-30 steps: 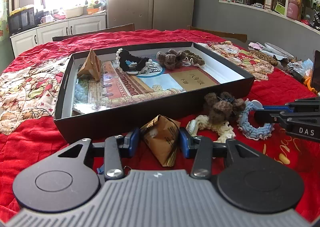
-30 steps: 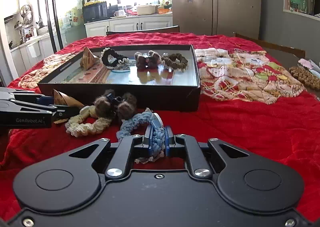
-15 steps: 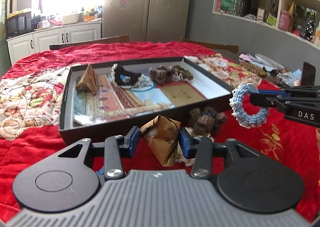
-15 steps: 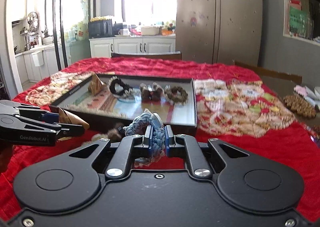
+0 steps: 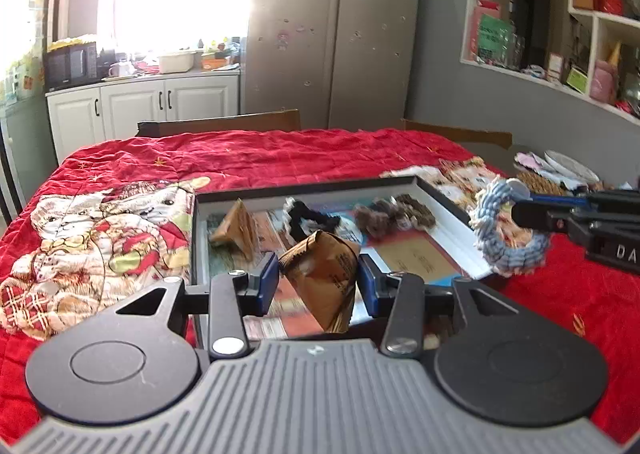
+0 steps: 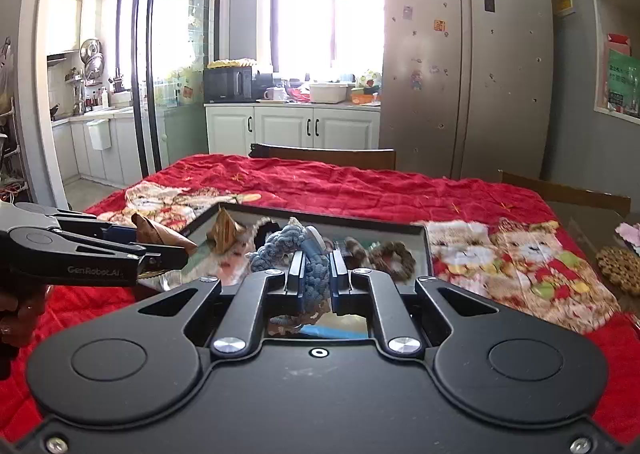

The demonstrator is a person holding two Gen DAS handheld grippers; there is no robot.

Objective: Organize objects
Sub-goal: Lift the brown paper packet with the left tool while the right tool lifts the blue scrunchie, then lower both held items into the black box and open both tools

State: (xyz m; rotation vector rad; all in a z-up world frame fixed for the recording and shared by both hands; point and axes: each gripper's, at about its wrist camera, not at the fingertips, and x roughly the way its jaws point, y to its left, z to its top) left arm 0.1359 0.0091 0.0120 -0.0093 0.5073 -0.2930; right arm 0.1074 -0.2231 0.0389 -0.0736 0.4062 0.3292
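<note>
Left tool [image 5: 316,280]: clamped on brown paper packet [image 5: 320,278]. Right tool [image 6: 317,272]: clamped on blue rope ring [image 6: 296,250]. Both above tray [image 5: 320,185]; release pending. Tray already stocked: packet, several rings.

Red-quilted table [image 5: 280,153], black tray [image 5: 304,186] atop.

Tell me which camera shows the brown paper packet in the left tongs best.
The left wrist view: the brown paper packet sits centered and close, clamped between the left tongs. In the right wrist view it appears only small at the left edge, partly hidden by the tongs.
</note>
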